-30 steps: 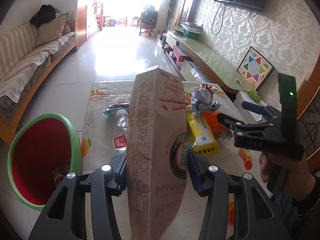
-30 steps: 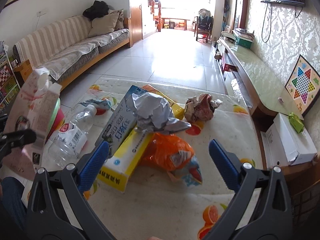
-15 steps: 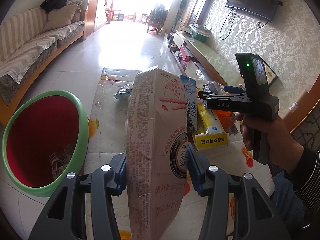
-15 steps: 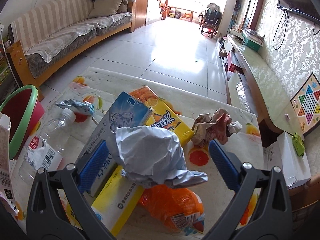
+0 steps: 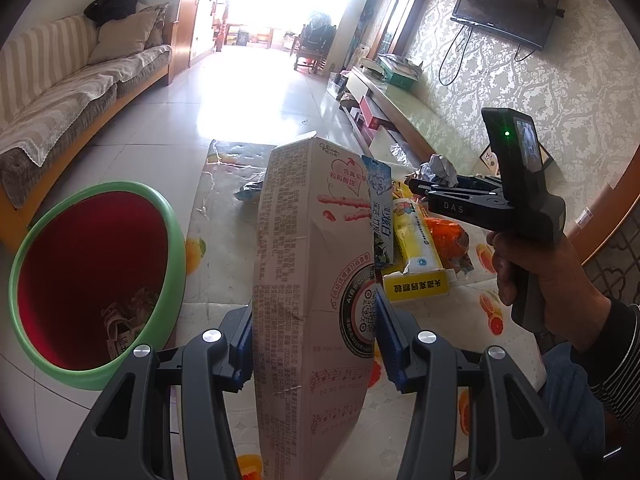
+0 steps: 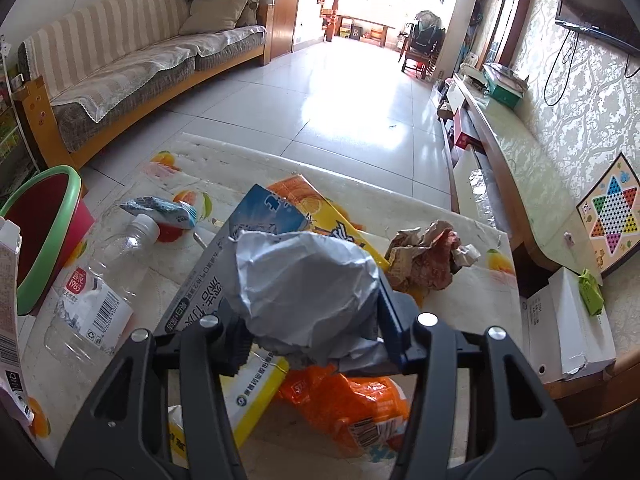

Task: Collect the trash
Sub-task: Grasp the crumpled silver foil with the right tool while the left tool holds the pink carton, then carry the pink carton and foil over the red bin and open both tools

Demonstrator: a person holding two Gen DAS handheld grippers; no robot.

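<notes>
My left gripper [image 5: 312,344] is shut on a tall pink carton [image 5: 312,280], which it holds upright beside the green-rimmed red bin [image 5: 160,204]. The bin stands on the floor at the table's left and has some trash at its bottom. My right gripper [image 6: 310,328] is over the litter pile. Its jaws are closing on a crumpled grey paper wad [image 6: 304,288], and both pads press its sides. In the left wrist view the right gripper [image 5: 416,186] reaches in from the right, with the grey wad [image 5: 440,168] at its tips.
On the fruit-print table [image 6: 460,300] lie a clear plastic bottle [image 6: 92,292], a blue box [image 6: 240,248], a yellow box [image 6: 256,400], an orange wrapper [image 6: 348,404], brown crumpled paper [image 6: 424,260] and a blue packet [image 6: 160,208]. A white box [image 6: 568,328] sits off its right edge.
My right gripper moved forward over the pile and its wide jaws closed around the grey wad. The left gripper with the carton drifted a little; more of the bin shows.
</notes>
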